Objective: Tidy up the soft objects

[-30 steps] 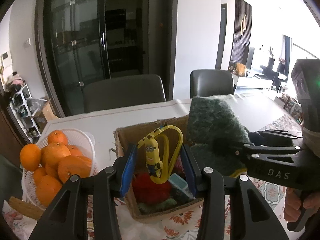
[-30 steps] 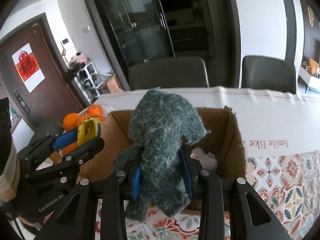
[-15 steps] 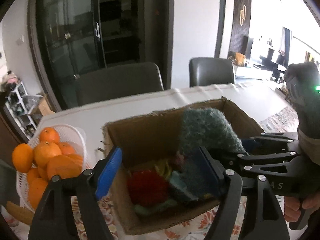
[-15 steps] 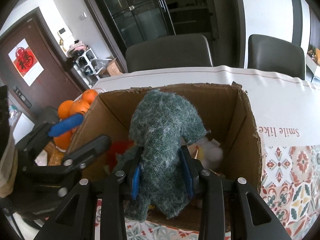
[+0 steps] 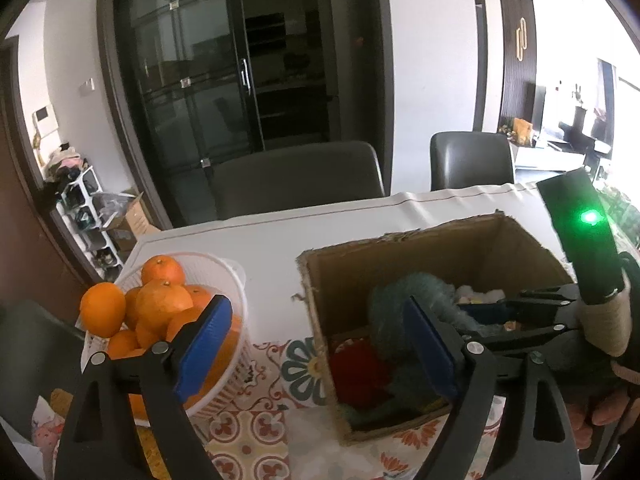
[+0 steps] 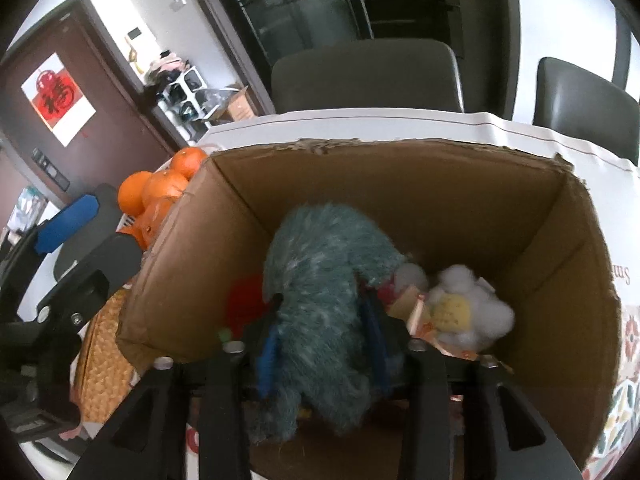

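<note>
Currently the right gripper (image 6: 320,344), its jaws just parting around the teal plush toy (image 6: 324,280), releases it into the cardboard box (image 6: 400,184). The left gripper (image 5: 316,348) has just spread wide and holds nothing. Next, withdraw the right gripper upward, clear of the plush.

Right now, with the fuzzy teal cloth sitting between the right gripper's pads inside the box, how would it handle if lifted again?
The fuzzy teal cloth bends over on itself, so it is probably floppy and would sag. It looks light for its bulk. Its shaggy pile should grip the right gripper well; the jaws have just been opening around it in the cardboard box.
</note>
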Action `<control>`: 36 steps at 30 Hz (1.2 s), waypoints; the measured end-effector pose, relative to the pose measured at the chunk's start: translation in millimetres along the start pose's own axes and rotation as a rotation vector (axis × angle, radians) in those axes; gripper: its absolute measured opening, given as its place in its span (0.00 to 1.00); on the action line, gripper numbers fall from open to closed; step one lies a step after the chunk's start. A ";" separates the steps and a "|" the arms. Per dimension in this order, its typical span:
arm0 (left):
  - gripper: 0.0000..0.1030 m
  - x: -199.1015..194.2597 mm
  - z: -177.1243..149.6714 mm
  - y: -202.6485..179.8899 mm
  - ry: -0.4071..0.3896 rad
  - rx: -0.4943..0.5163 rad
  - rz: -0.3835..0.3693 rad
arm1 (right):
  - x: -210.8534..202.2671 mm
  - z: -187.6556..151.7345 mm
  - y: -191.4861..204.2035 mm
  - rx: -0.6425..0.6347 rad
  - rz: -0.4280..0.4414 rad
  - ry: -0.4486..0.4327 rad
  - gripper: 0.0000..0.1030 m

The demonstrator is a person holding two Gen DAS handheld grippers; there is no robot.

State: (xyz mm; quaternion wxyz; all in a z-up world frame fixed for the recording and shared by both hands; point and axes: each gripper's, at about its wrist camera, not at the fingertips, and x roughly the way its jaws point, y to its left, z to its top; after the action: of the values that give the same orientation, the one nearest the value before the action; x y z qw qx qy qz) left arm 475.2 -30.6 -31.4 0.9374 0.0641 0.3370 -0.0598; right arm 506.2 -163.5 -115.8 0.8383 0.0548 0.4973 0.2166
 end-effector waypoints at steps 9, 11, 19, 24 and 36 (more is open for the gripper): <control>0.89 -8.8 -7.2 6.4 0.008 -0.032 0.036 | -36.6 -6.7 9.1 -0.031 -0.142 -0.105 0.67; 0.91 -14.5 -8.9 7.2 0.006 -0.043 0.044 | -49.3 -11.0 12.4 -0.025 -0.177 -0.138 0.67; 0.98 -54.0 -17.6 5.3 -0.038 -0.061 0.071 | -97.3 -33.2 24.3 -0.001 -0.245 -0.237 0.71; 1.00 -89.4 -27.6 0.6 -0.089 -0.051 0.099 | -128.0 -54.6 35.7 0.018 -0.286 -0.301 0.73; 1.00 -183.6 -57.8 -7.2 -0.199 -0.052 0.141 | -204.6 -117.0 73.7 0.025 -0.381 -0.450 0.86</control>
State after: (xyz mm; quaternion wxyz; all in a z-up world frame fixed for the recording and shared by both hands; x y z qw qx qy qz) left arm 297.4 -15.8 41.2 0.9694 0.0573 0.2386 0.0090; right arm 298.9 -197.0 14.2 0.9523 0.0177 0.3029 0.0316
